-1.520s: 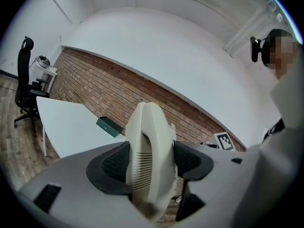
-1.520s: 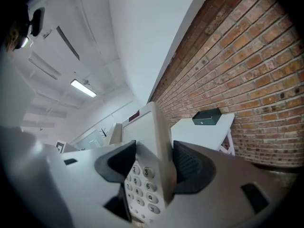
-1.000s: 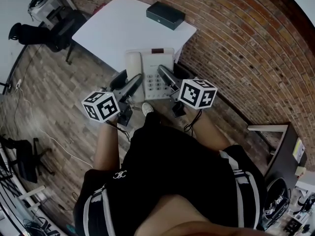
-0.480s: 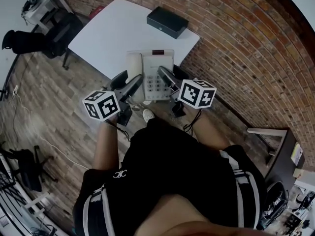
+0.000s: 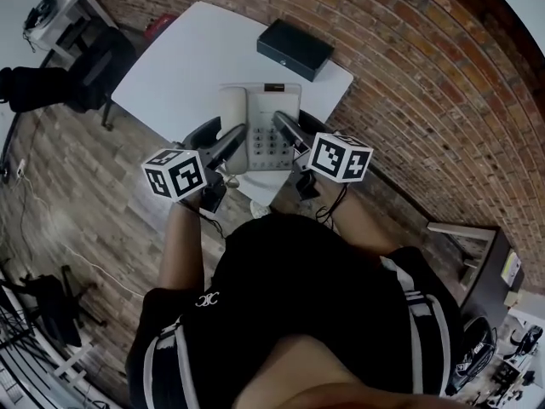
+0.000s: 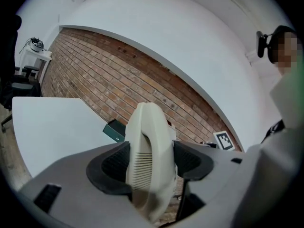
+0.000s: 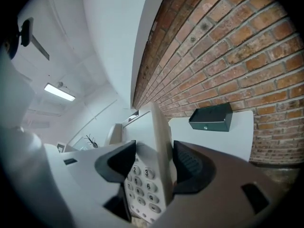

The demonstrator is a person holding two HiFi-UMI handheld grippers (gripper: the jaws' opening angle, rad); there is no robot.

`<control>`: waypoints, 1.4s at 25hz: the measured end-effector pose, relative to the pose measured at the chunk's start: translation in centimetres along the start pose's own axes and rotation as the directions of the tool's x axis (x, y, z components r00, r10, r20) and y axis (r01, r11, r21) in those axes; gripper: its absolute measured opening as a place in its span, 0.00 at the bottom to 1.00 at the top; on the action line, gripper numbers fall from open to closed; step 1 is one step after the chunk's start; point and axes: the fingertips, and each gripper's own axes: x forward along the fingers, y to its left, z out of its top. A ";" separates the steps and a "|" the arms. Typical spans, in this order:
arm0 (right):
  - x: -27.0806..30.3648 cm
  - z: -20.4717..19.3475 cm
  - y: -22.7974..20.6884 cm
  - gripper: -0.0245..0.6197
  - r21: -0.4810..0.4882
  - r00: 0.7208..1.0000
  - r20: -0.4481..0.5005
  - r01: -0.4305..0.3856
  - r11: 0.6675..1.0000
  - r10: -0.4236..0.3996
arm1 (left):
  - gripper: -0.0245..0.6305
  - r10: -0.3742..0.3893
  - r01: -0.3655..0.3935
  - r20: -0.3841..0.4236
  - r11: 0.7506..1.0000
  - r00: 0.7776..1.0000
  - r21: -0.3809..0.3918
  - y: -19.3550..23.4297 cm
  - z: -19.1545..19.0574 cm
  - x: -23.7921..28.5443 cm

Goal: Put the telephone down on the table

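Observation:
A beige desk telephone (image 5: pixel 266 126) with a keypad and handset hangs in the air over the near edge of the white table (image 5: pixel 187 58). My left gripper (image 5: pixel 234 139) is shut on the telephone's handset side (image 6: pixel 147 163). My right gripper (image 5: pixel 283 128) is shut on the right edge of the telephone's body (image 7: pixel 159 151), next to the number keys (image 7: pixel 142 186). The phone's underside is hidden, so contact with the table cannot be told.
A dark green box (image 5: pixel 295 48) lies at the table's far corner by the brick wall (image 5: pixel 409 75). A black chair (image 5: pixel 81 71) and a small white stand (image 5: pixel 55 11) are at the left. The floor below is brick-patterned. A person stands at the right of the left gripper view.
Both grippers have carried the telephone forward, from over the floor near the table's corner to over the table's near edge. The grip on both sides is unchanged.

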 end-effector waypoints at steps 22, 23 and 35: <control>7.6 -1.3 -11.6 0.37 0.282 0.981 -0.005 0.188 0.941 -0.195 | 0.48 -0.082 0.071 -0.329 0.996 0.941 -0.044 10.0 -0.9 11.7; 8.0 -1.7 -12.3 0.37 0.308 0.978 -0.007 0.198 0.931 -0.206 | 0.48 -0.084 0.073 -0.346 0.996 0.934 -0.044 10.5 -1.0 12.3; 12.0 -6.2 -17.8 0.37 0.518 0.933 -0.024 0.319 0.794 -0.359 | 0.48 -0.138 0.104 -0.514 0.990 0.847 -0.095 16.7 -3.4 17.6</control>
